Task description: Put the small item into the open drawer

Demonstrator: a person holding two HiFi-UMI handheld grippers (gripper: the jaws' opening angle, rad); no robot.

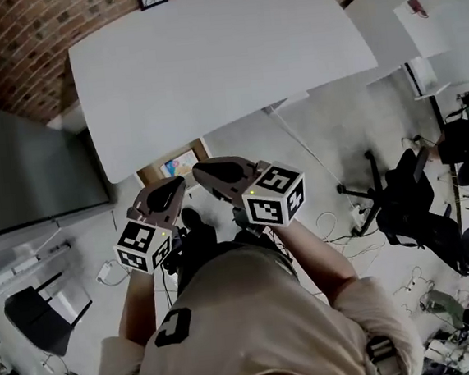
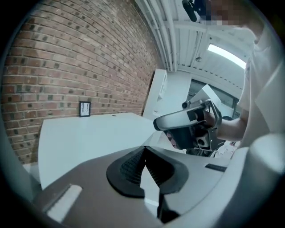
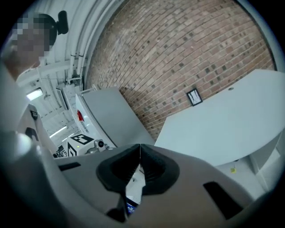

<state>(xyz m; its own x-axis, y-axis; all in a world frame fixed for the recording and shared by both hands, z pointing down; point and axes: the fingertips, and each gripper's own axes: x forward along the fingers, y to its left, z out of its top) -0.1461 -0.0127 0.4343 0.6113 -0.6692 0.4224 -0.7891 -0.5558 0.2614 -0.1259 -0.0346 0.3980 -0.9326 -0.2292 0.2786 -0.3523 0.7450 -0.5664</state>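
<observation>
Jaws of the left gripper are clenched tip to tip, with nothing between the pads. The right gripper is likewise closed and empty. In the head view both sit at frame centre, tips near each other. The small item cannot be made out in any view. The wood-rimmed drawer lies open just above the tips, at the near edge of the white table.

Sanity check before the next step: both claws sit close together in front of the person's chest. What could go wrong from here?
1. The left claw and right claw are both shut and empty, tips nearly meeting in the head view: they could knock together.
2. No small item shows on the white table, and no open drawer is clearly visible, so the pick may begin as a search.
</observation>
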